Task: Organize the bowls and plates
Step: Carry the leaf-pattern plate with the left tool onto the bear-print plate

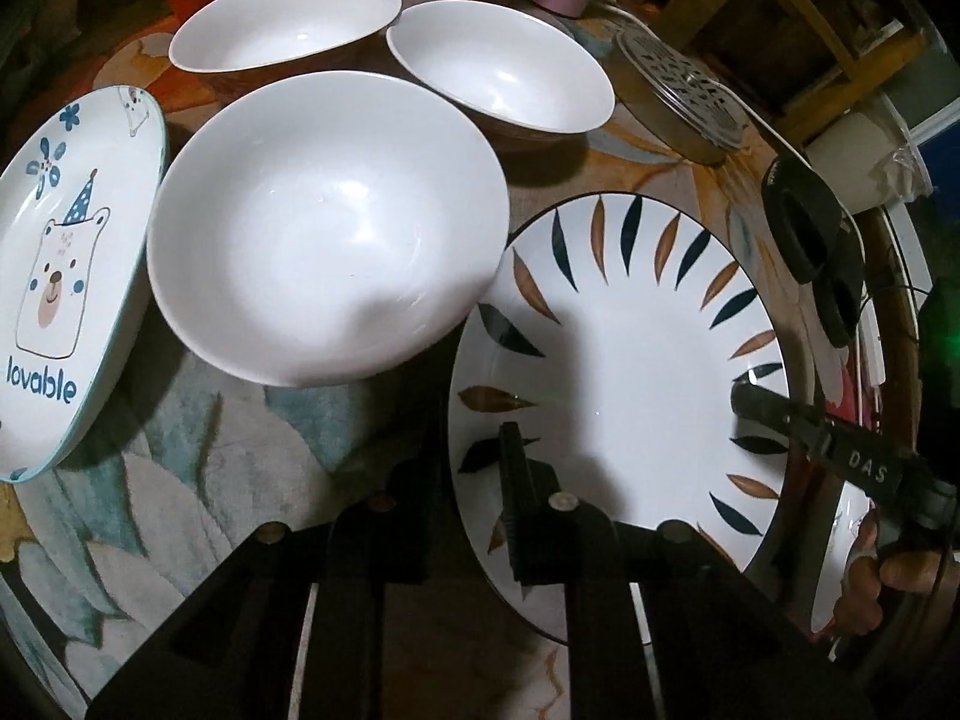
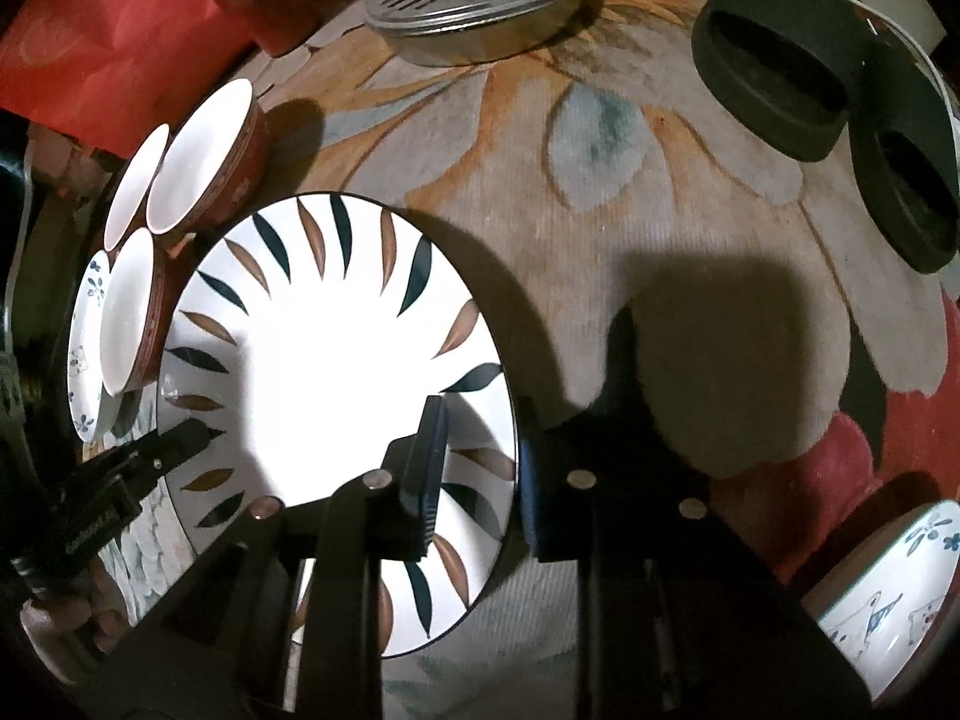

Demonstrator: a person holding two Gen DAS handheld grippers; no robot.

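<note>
Floral tablecloth beneath: left gripper and right gripper (opposite sides) each pinch the leaf-patterned plate's rim.

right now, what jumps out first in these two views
The big leaf-patterned plate dominates both views, with the left gripper and right gripper each clamped on opposite edges of its rim. Behind it cluster three white bowls, and a bear plate reading "lovable" sits at far left.

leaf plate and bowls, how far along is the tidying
Done: nothing is stacked yet; three white bowls sit separately beside the bear plate. In hand: left tongs and right tongs grip opposite rims of the leaf plate. Left: all the stacking.
</note>
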